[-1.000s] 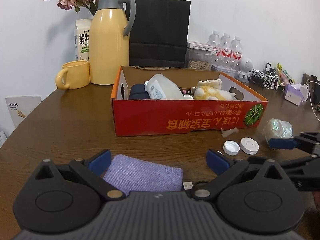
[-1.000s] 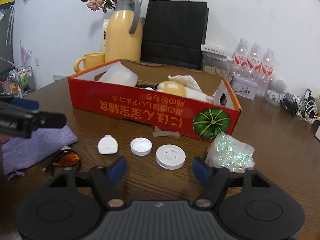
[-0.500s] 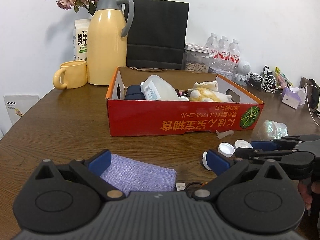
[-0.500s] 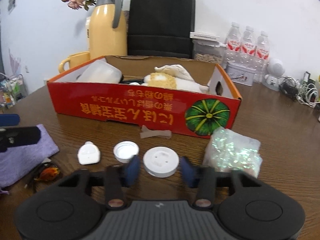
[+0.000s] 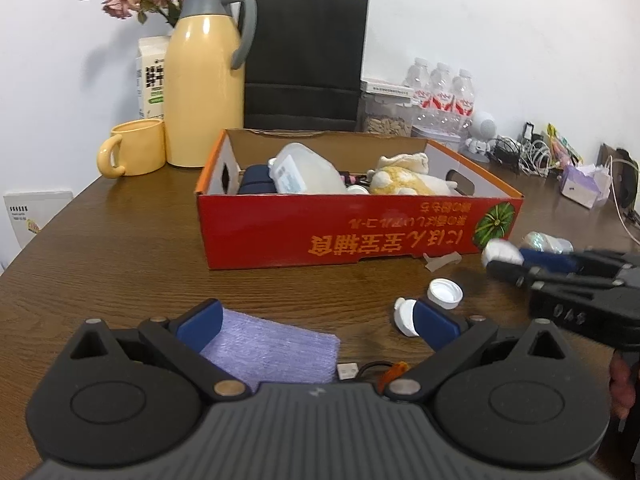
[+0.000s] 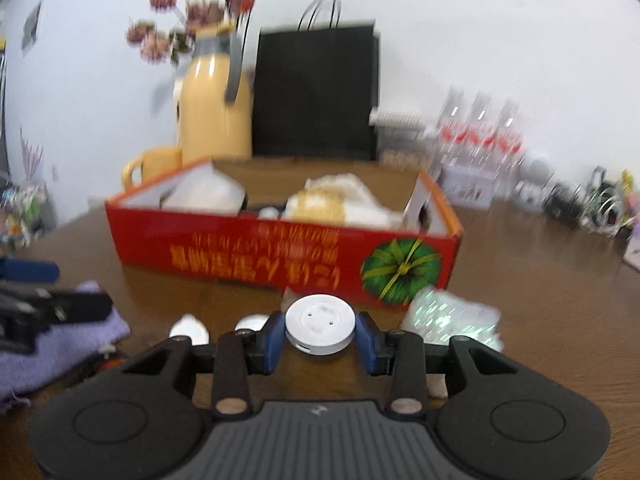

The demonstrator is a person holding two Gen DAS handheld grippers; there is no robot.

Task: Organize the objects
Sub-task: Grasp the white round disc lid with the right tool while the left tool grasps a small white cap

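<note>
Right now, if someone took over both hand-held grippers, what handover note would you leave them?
Right hand-held gripper: shut on the white round disc, lifted just in front of the red cardboard box.
Left hand-held gripper: open, empty, over the purple cloth.
Done: box already holds a plastic jug, a plush toy and a dark blue item.
Left: drop the disc in the box; then white bottle cap, small white piece, iridescent wrapped packet, beige clip, cloth and the cable beside it.

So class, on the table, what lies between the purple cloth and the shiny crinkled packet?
In the left wrist view, two small white caps lie between the purple cloth and shiny packet.
</note>
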